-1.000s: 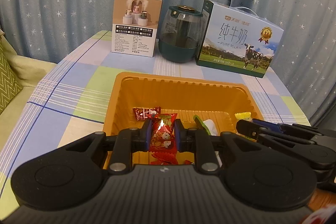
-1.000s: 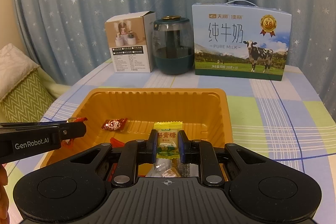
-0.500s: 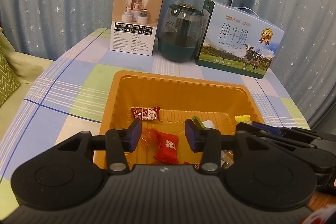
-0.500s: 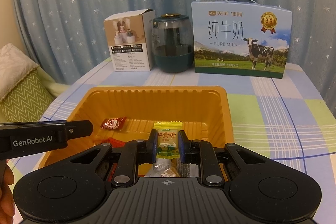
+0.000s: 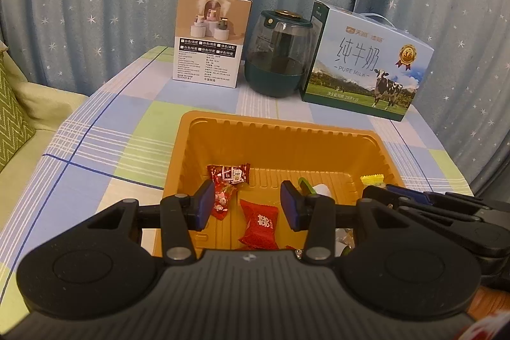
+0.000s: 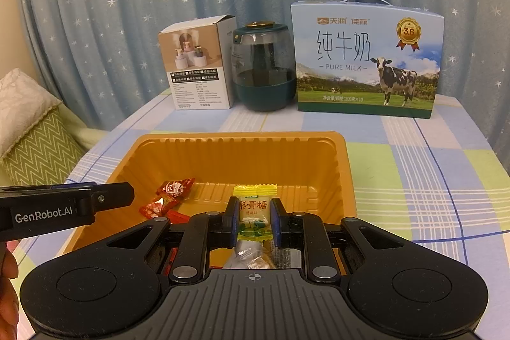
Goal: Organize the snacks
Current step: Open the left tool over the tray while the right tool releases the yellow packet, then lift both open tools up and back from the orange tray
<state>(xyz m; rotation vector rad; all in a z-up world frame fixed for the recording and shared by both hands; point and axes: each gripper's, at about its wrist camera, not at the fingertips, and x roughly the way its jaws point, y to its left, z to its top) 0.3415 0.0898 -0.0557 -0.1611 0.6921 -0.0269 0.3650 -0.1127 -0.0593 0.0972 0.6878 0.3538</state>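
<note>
Over an orange tray (image 5: 376, 145) on the checked table (image 5: 105, 129), the left gripper (image 5: 248, 206) stands open above a red candy (image 5: 259, 225) lying in the tray, while the right gripper (image 6: 254, 222) clamps a yellow candy (image 6: 254, 206) above the tray's near side.

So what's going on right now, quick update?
Left gripper open over orange tray. Right gripper shut on yellow candy. Nothing blocking.
</note>
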